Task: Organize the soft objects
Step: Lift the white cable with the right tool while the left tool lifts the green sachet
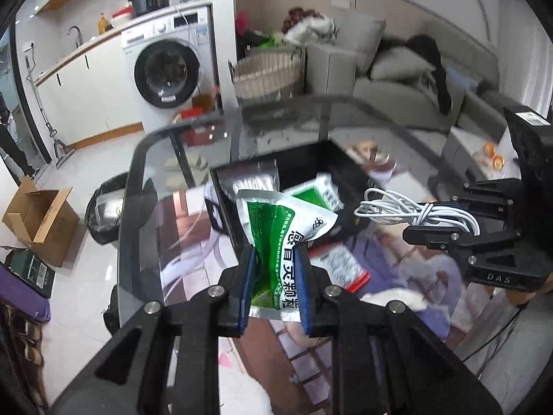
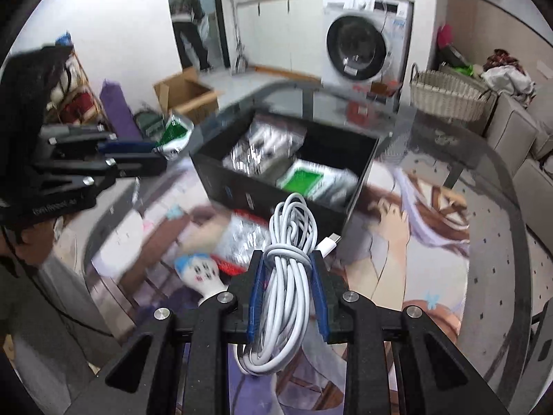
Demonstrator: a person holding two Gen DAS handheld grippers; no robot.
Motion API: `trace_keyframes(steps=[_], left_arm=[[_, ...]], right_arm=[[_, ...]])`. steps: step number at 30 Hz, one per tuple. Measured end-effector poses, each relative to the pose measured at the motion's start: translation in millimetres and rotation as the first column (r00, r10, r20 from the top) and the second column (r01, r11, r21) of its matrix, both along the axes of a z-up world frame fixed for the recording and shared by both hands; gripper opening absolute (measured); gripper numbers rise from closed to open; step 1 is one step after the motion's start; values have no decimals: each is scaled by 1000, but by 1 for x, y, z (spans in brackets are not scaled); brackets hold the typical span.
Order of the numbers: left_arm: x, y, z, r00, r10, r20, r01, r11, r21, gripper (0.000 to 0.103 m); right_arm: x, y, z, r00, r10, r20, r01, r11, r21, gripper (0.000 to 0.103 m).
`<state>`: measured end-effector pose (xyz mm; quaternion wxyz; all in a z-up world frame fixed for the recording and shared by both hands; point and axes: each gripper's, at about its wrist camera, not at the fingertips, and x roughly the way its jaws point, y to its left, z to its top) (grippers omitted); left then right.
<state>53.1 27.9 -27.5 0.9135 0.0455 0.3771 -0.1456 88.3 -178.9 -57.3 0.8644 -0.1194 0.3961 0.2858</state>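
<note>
Black box [image 2: 276,186] holds packets; left tool [image 1: 276,276] grips green sachet [image 1: 276,242], right tool [image 2: 288,287] cable [image 2: 287,276].

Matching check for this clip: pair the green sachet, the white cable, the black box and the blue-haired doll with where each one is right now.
Things:
1. green sachet
2. white cable
3. black box
4. blue-haired doll

Places:
A. lying on the printed table mat
B. clamped in the right gripper
C. holding other sachets
D. clamped in the left gripper

Pairs: 1-D, 2-B, 3-C, 4-A
</note>
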Motion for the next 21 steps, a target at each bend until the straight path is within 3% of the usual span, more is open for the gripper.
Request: trace_keyframes(steps=[4, 9, 17, 21], left_arm=[[-6, 0, 9, 996, 16, 86, -15, 1000, -7, 20], [-22, -4, 27, 976, 13, 218, -13, 1000, 1, 20], [-38, -1, 41, 944, 29, 328, -24, 1000, -20, 20], [-44, 6, 50, 925, 49, 377, -29, 998, -58, 20]], right_arm=[[-13, -1, 23, 984, -21, 178, 12, 999, 49, 25], [-29, -12, 48, 949, -43, 314, -14, 984, 179, 25], [-73, -20, 78, 835, -84, 544, -85, 957, 278, 25], [-85, -20, 86, 805, -76, 589, -110, 955, 274, 25]])
